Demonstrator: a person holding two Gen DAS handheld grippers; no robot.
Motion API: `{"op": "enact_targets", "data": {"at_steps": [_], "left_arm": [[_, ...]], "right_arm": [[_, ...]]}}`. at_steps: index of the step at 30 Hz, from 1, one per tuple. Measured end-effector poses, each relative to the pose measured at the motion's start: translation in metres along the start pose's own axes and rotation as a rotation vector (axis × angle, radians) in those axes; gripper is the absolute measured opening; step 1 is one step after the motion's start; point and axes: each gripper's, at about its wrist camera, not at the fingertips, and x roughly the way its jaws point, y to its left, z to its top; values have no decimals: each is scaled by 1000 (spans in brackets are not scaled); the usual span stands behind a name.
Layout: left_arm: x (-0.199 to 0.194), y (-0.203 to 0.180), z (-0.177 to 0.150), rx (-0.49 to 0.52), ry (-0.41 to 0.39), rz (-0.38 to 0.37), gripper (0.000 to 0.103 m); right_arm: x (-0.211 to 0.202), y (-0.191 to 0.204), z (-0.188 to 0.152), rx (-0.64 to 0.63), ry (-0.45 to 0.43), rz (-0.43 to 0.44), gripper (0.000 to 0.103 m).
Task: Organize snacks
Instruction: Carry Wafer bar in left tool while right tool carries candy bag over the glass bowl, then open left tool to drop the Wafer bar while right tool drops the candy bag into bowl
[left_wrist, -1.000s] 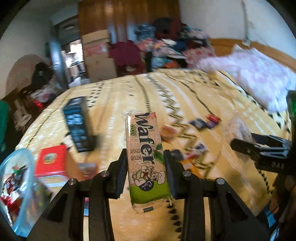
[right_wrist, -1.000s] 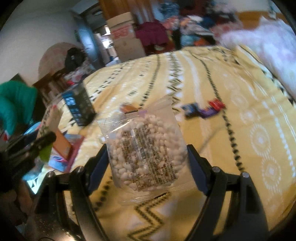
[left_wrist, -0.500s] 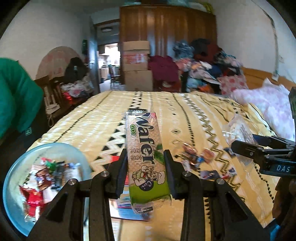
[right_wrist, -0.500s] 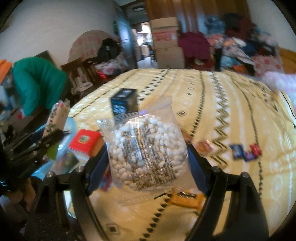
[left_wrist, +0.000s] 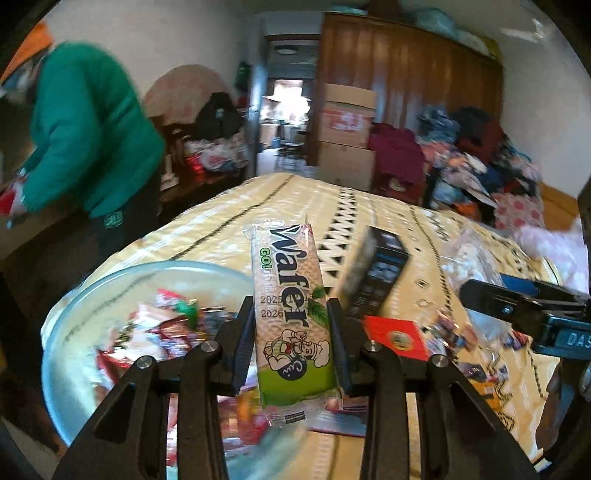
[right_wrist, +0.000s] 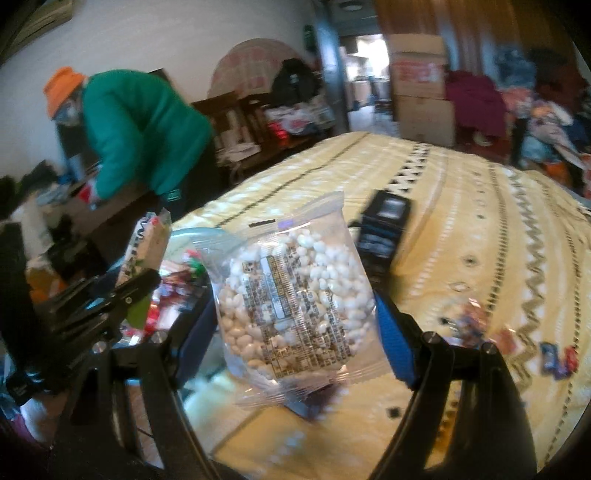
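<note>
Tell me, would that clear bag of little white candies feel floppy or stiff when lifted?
Probably floppy: the clear bag is thin film bulging around loose white pieces. Likely slippery too, since the plastic looks glossy. The right tool holds it by its sides, and it stands upright, so it seems light.

I see a green and pink wafer pack (left_wrist: 291, 317), a clear bag (right_wrist: 295, 291) of white pellets, a yellow bedspread (right_wrist: 480, 229) with black zigzags, and a bluish, maybe glass, bowl (left_wrist: 70, 317).
</note>
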Motion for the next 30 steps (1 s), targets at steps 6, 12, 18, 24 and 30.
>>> {"op": "enact_targets", "data": {"at_steps": [6,12,18,24,30], "left_arm": [[6,72,5,-120,29,81,38],[15,113,-4,-179,67,111,38],[20,142,-11,-235,89,125,38],[23,164,-7,-271,99,127,38],[34,168,-1,-261,121,109,38]], "right_arm": [[35,51,23,-58,40,108,81],[74,97,35,-84,109,210,81],[98,117,46,-91,151,239,81],[116,120,50,-68,190,256,81],[130,128,40,-54,236,283,81]]}}
